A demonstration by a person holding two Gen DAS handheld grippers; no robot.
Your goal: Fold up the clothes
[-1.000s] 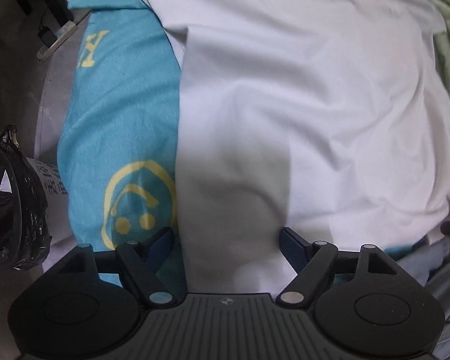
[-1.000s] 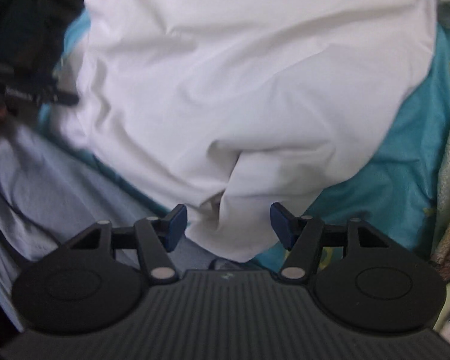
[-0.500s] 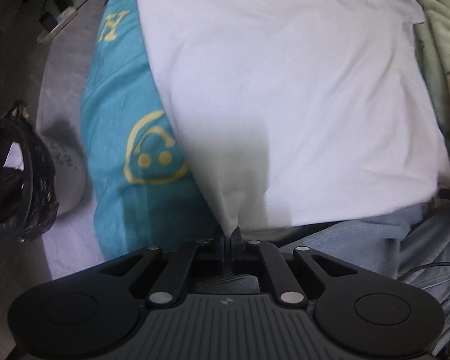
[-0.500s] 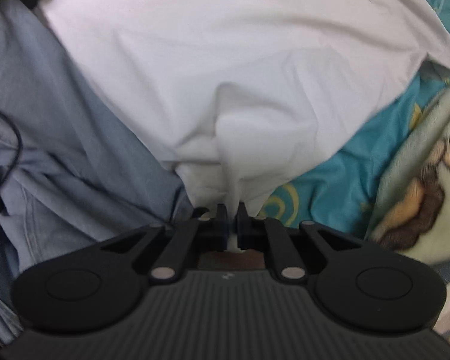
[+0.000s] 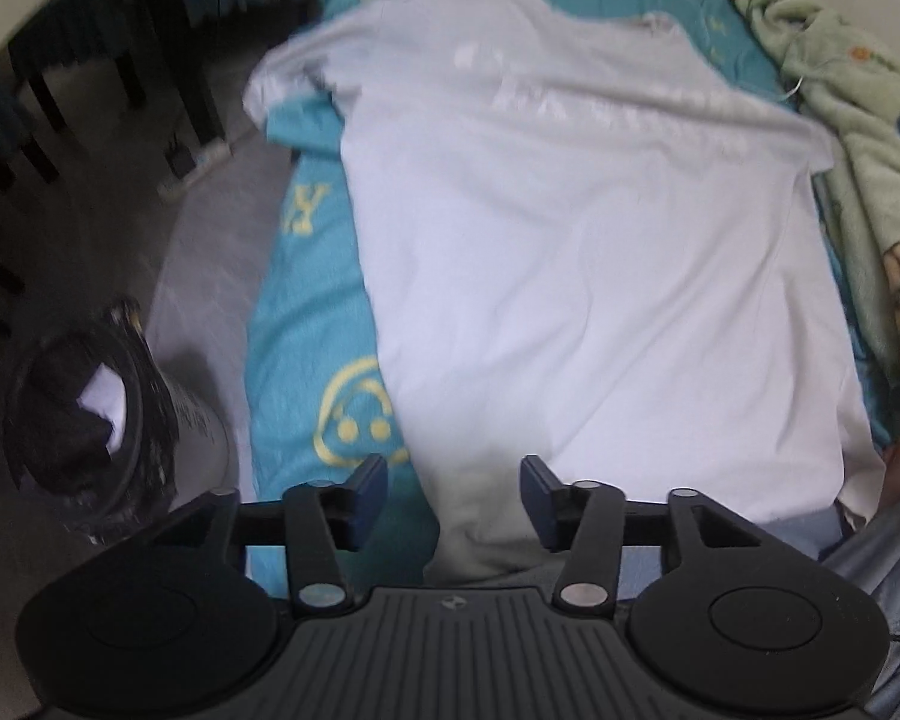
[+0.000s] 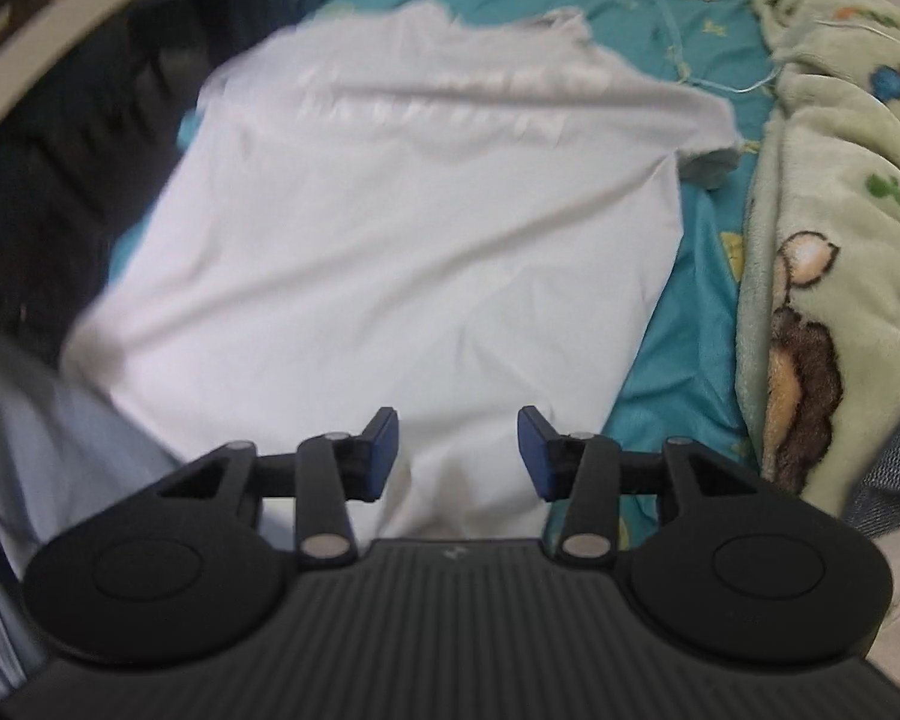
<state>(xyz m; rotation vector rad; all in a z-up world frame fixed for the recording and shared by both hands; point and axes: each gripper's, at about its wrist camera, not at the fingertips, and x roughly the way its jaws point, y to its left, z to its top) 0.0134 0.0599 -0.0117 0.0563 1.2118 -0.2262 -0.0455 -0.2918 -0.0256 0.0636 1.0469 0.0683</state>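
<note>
**Both grippers clear of the shirt, jaws parted**

One white shirt (image 5: 594,276) lies spread flat on the teal sheet (image 5: 312,324), hem towards the cameras, sleeves at the far end. Its near edge hangs over denim cloth (image 6: 48,438) at the bed's front.

The left gripper (image 5: 453,495) hovers above the shirt's near left corner. Its jaws have just been opening and stand moderately wide; nothing is between the two blue pads (image 5: 371,483), which touch no fabric. The right gripper (image 6: 457,450) hovers above the near right part of the hem, jaws likewise just opened to a moderate gap, nothing held.

Count: one shirt, two grippers, one green fleece blanket (image 6: 828,228), one bin (image 5: 84,414) with a black liner.

Edges: the shirt's left side runs close to the bed edge, with floor (image 5: 210,252) and the bin beyond. On the right, a narrow strip of sheet separates the shirt from the blanket. Bare sheet shows beyond the collar end.
</note>
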